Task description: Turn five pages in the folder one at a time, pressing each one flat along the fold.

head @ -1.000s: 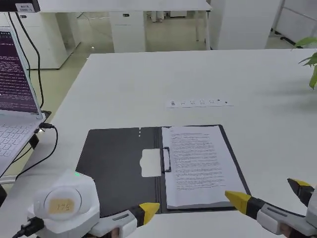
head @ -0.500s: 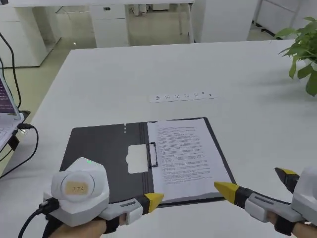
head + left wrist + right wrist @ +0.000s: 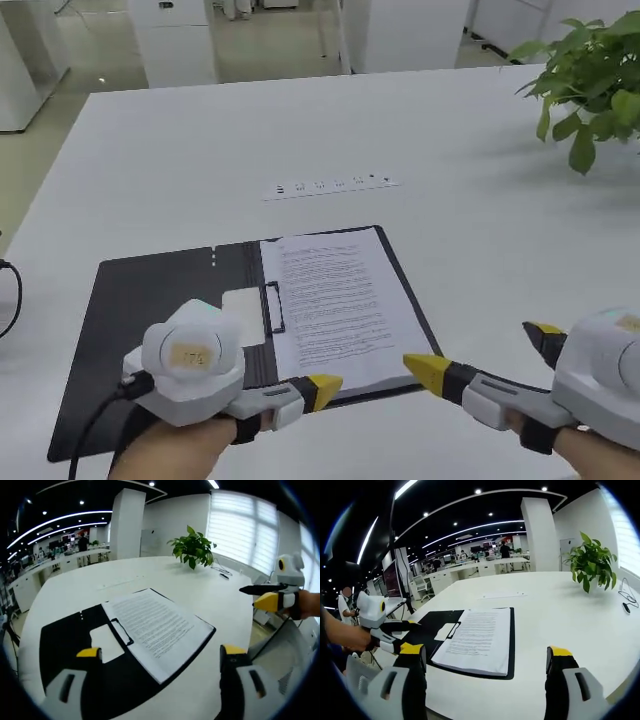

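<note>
A black folder [image 3: 150,320] lies open on the white table, with a stack of printed pages [image 3: 335,300] clipped on its right half. My left gripper [image 3: 300,390] hovers at the folder's near edge, open and empty, jaws wide apart in the left gripper view [image 3: 161,652]. My right gripper [image 3: 485,352] hangs open just off the pages' near right corner, holding nothing. In the right gripper view [image 3: 486,650] the pages [image 3: 480,637] lie ahead between the jaws. No page is lifted.
A potted plant [image 3: 585,70] stands at the far right of the table. A flush socket strip [image 3: 325,185] sits beyond the folder. A black cable [image 3: 10,290] trails off at the left edge. The table's near edge runs under both grippers.
The view has swung right, so the laptop has left the picture and the plant has come in. Both grippers stay open by the folder's near edge; the left one shows more fully.
</note>
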Demonstrator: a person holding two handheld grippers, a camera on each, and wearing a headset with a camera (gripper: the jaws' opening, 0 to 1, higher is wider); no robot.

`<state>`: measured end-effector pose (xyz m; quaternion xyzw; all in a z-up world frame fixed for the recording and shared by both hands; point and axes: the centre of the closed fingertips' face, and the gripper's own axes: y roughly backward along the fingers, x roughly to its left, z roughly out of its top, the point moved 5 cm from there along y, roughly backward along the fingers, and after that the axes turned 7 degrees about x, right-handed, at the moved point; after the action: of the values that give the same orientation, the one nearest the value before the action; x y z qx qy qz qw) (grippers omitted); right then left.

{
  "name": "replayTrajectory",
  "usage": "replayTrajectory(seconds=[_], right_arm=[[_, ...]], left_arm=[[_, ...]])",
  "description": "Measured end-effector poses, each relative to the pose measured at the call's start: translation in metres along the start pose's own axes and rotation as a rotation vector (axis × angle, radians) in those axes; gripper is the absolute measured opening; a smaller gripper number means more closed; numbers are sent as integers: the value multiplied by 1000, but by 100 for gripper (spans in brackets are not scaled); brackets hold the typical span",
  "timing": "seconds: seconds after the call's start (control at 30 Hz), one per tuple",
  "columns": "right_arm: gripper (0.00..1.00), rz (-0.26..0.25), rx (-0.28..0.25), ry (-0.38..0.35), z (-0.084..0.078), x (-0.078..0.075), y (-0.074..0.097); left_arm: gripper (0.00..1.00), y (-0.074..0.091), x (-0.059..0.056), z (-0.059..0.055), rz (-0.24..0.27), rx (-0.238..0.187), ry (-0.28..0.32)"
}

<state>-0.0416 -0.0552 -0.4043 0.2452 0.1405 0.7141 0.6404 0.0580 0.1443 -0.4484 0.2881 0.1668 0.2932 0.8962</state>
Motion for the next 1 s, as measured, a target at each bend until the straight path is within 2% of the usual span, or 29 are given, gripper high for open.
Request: replayTrajectory(seconds=[0.27, 0.73, 1.0], right_arm=[[100, -11, 1, -15, 0, 0, -2], [99, -15, 9, -35, -2, 5, -6], [99, -16, 10, -47, -2, 8, -9]], left_arm=[[97, -28, -14, 7, -45, 4, -25], [94, -64, -36, 8, -82, 21, -56], [93, -79, -45, 13, -95, -10, -60]])
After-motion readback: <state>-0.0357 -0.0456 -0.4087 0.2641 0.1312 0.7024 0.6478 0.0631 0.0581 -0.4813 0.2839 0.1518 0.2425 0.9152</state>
